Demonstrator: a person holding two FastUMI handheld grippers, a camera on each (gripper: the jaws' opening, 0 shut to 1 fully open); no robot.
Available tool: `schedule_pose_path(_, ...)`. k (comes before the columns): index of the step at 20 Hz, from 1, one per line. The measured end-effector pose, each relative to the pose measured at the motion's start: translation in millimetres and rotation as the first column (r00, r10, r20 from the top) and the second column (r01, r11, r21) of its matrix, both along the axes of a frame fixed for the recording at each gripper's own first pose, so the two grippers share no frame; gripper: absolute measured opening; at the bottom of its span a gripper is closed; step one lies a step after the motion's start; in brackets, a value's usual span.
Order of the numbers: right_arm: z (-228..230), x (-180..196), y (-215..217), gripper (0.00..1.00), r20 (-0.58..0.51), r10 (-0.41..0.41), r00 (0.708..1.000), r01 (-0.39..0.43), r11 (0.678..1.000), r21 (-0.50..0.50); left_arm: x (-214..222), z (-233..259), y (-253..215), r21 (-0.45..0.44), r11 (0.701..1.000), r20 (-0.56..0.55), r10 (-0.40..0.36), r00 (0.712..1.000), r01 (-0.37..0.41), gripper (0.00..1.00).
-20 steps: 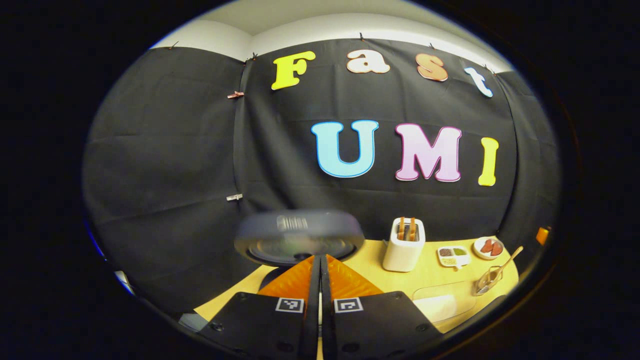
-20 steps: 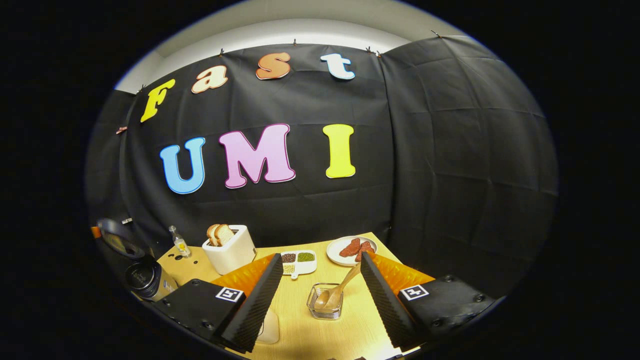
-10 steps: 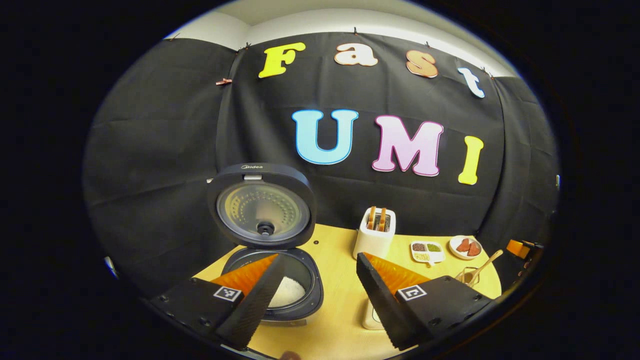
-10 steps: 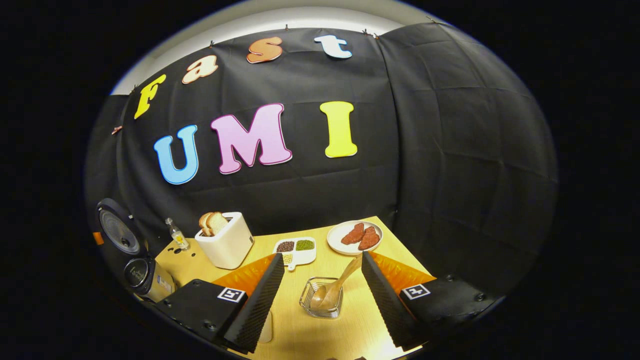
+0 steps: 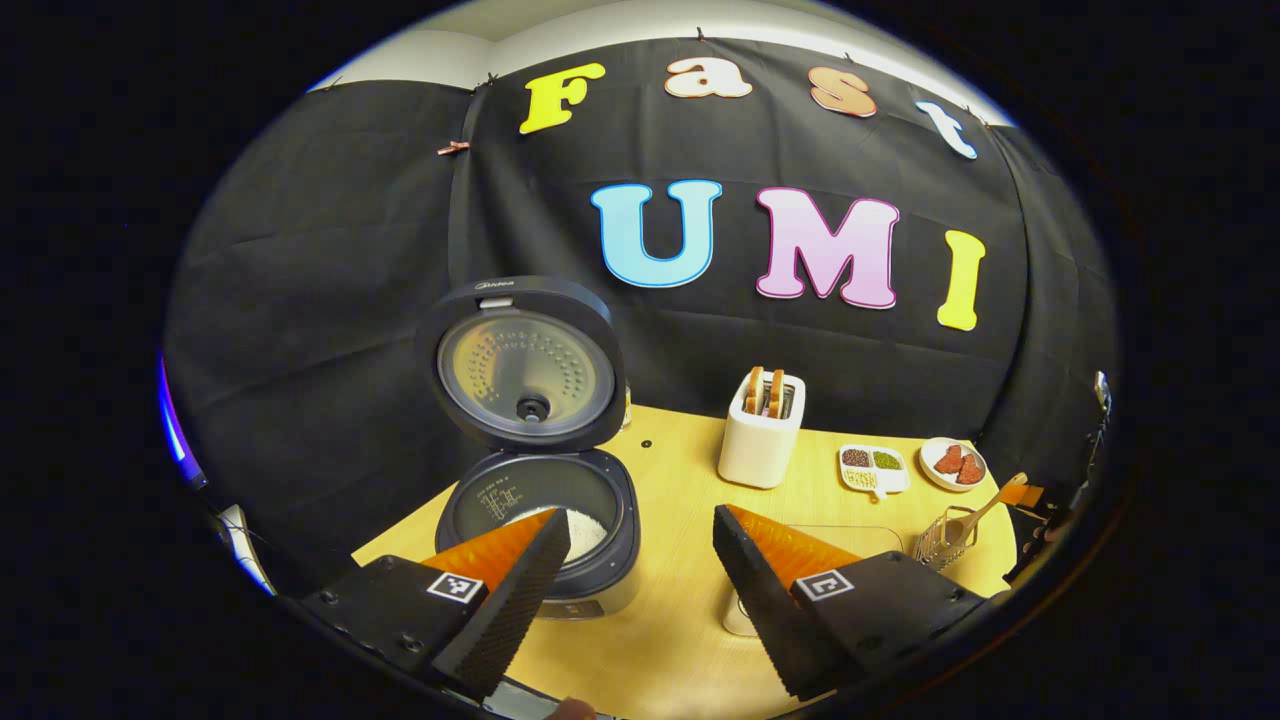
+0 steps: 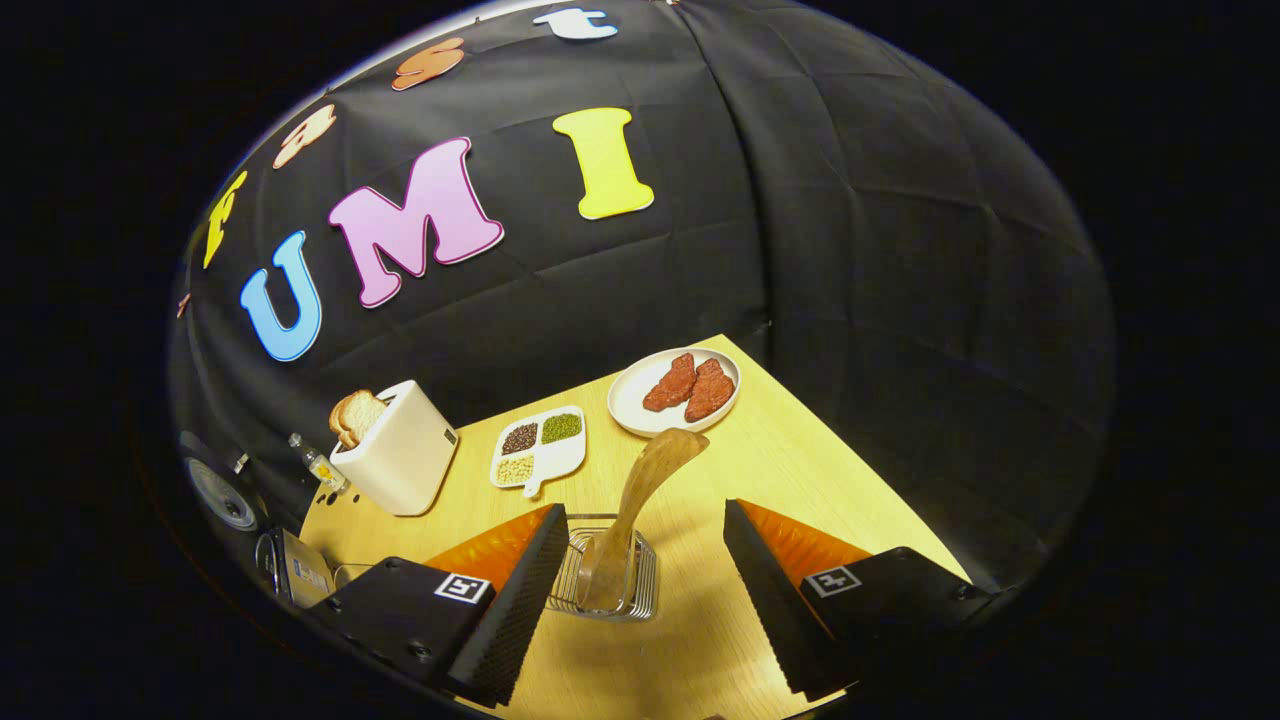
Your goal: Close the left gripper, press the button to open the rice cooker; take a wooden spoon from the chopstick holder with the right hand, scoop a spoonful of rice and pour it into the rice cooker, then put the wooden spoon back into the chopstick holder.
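The dark rice cooker [image 5: 545, 520] stands with its round lid [image 5: 522, 365] swung upright, and white rice shows inside its pot. My left gripper [image 5: 640, 540] hovers open just in front of it, holding nothing. In the right gripper view a wooden spoon [image 6: 640, 500] leans in the wire chopstick holder [image 6: 605, 580], handle end up. My right gripper [image 6: 645, 530] is open above the holder, one finger on each side of the spoon and touching neither. The holder with the spoon [image 5: 950, 535] also appears far right in the left gripper view.
On the wooden table [image 6: 800, 440] stand a white toaster [image 6: 400, 455] with bread, a divided dish of beans [image 6: 540, 445], a plate of red meat [image 6: 675, 385] and a small bottle [image 6: 315, 465]. A shallow clear container [image 5: 840, 545] lies beside the cooker.
The cooker's lid has sprung from nearly down to fully upright. My left gripper went from shut to open and backed off. My right gripper dropped closer over the holder and spoon.
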State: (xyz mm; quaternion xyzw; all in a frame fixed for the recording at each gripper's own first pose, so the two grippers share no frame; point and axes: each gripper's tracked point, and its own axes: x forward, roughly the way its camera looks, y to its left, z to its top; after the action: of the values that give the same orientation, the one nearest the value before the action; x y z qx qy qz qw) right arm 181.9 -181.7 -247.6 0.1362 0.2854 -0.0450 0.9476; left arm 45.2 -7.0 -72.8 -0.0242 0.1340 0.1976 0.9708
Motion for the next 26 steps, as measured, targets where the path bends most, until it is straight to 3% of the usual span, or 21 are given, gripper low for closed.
schedule_pose_path(5, -31.0, 34.5, 1.6, 0.99, -0.036, -0.022, 0.999, 0.024, 0.997, 0.071, -8.8, -24.0, -26.8, -0.035, 0.999, -0.054, 0.008, 0.999, -0.010, 0.98)
schedule_pose_path(8, -44.4, 48.4, 5.0, 0.91, -0.053, -0.057, 0.997, 0.064, 0.988, 0.140, -16.0, -38.9, -36.3, -0.044, 0.999, -0.092, 0.011, 0.996, -0.015, 0.98)
schedule_pose_path(13, -53.2, 61.1, 7.4, 0.48, -0.068, -0.089, 0.994, 0.102, 0.971, 0.218, -20.0, -52.6, -43.7, -0.027, 0.999, -0.131, 0.023, 0.991, -0.027, 0.98)
schedule_pose_path(16, -58.7, 61.9, 9.7, 0.16, -0.081, -0.091, 0.993, 0.108, 0.966, 0.235, -18.1, -59.0, -53.8, -0.045, 0.999, -0.131, 0.012, 0.991, -0.018, 0.98)
schedule_pose_path(17, -53.5, 59.4, 10.9, 0.22, -0.076, -0.083, 0.994, 0.099, 0.966, 0.239, -17.2, -60.1, -55.4, -0.047, 0.999, -0.133, 0.008, 0.991, -0.015, 0.98)
schedule_pose_path(26, 15.6, 52.9, 23.3, 0.19, 0.048, -0.027, 0.998, 0.016, 0.978, 0.209, -23.6, -61.5, -54.0, -0.056, 0.998, -0.105, -0.025, 0.994, 0.020, 0.98)
